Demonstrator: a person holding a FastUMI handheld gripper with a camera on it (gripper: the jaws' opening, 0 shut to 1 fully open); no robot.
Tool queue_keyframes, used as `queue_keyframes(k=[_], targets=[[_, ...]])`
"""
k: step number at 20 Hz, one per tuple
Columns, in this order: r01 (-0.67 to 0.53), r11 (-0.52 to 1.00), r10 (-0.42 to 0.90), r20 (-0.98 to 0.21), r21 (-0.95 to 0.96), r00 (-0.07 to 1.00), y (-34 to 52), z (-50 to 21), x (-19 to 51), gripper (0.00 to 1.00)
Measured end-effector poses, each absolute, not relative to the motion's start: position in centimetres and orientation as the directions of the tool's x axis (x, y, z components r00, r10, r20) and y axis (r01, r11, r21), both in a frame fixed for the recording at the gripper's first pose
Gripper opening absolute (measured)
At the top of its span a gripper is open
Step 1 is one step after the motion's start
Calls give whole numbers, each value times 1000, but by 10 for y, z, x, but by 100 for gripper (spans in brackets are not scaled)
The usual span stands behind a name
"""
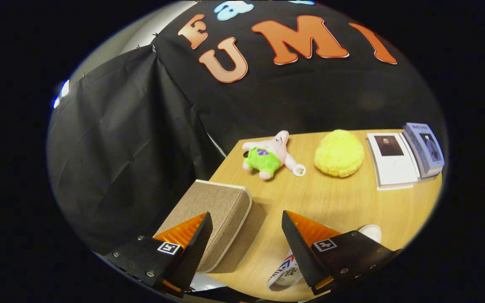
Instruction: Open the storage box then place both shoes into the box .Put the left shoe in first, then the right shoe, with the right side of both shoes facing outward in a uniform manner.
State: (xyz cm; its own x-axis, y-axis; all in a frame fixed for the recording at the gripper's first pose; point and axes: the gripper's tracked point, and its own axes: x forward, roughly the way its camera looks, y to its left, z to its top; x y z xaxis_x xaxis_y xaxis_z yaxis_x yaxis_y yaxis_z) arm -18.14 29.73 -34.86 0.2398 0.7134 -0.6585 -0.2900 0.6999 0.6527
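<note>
The claw (pixel 246 237) hangs above the near end of the surface (pixel 331 202) with its two fingers spread wide apart and nothing held between them. The storage box (pixel 215 219), a tan fabric-covered box with a pale rim, lies at the near left corner of the surface, its lid closed. The left finger (pixel 192 240) overlaps the near part of the box in the picture; whether it touches the box cannot be told. The gap between the fingers looks onto bare wood just beside the right side of the box. Under the right finger (pixel 299 248) lies a white shoe (pixel 286 271) with red and blue markings, largely hidden by that finger; a white rounded part (pixel 371 231) shows past the finger's far side, and whether it belongs to the same shoe or to a second one cannot be told. Well beyond the fingers, toward the far edge of the surface, lies a pink plush toy (pixel 270 155) in green shorts with a small white ring (pixel 299 170) touching its leg. To the right of it sits a yellow plush lump (pixel 338 153). Further right lie a white book (pixel 392 162) and, just beside it, a blue book (pixel 425 149), each with a portrait on the cover. Black cloth forms the booth wall (pixel 133 139) behind and to the left of the surface.
</note>
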Motion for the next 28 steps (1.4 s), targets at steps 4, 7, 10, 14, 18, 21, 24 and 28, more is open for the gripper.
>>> queue_keyframes(k=[4,7,10,14,18,21,24,28], targets=[[-272,695,709,-698,666,100,317,-385,-217,99],[-219,652,746,-665,726,17,334,-399,-239,99],[-121,597,795,-605,793,-39,354,-395,-249,99],[-19,535,841,-535,845,-77,374,-401,-257,98],[107,444,895,-436,890,-94,393,-398,-263,98],[195,382,924,-371,903,-94,400,-401,-264,98],[259,353,936,-344,899,-82,398,-406,-263,98],[321,250,964,-265,913,2,393,-385,-237,95]])
